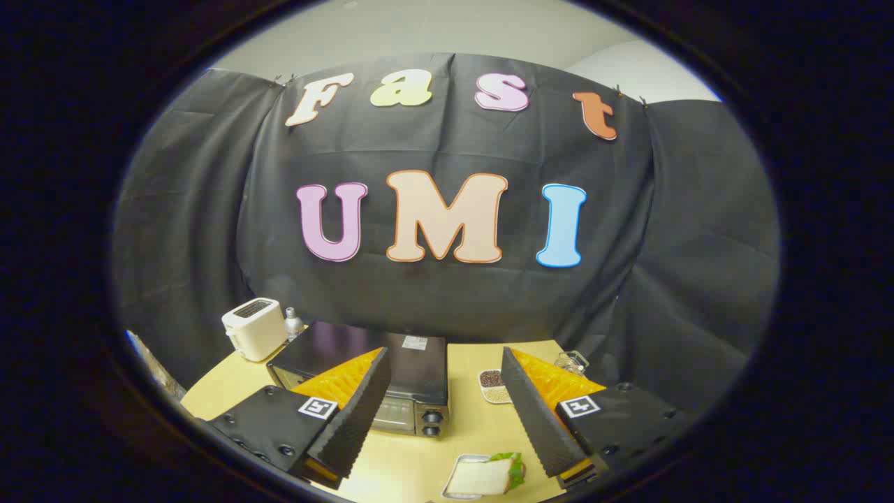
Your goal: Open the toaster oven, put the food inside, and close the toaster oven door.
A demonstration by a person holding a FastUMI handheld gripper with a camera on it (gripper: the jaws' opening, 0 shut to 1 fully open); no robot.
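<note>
A white pop-up toaster (253, 327) stands at the far left of the round yellow table (464, 426), with a small metal shaker (293, 323) just beside it. Next comes the black toaster oven (391, 381), door closed and two knobs facing forward, partly behind the left finger of the tool (443, 409). The tool hangs above the table with its fingers spread wide, grasping nothing. Between the fingers, a sandwich (489, 474) with lettuce sits on a small white plate (455, 489) in front of the oven. Beyond it to the right is a divided dish (492, 385) of grains, then a small glass jar (573, 362) near the table's far edge.
</note>
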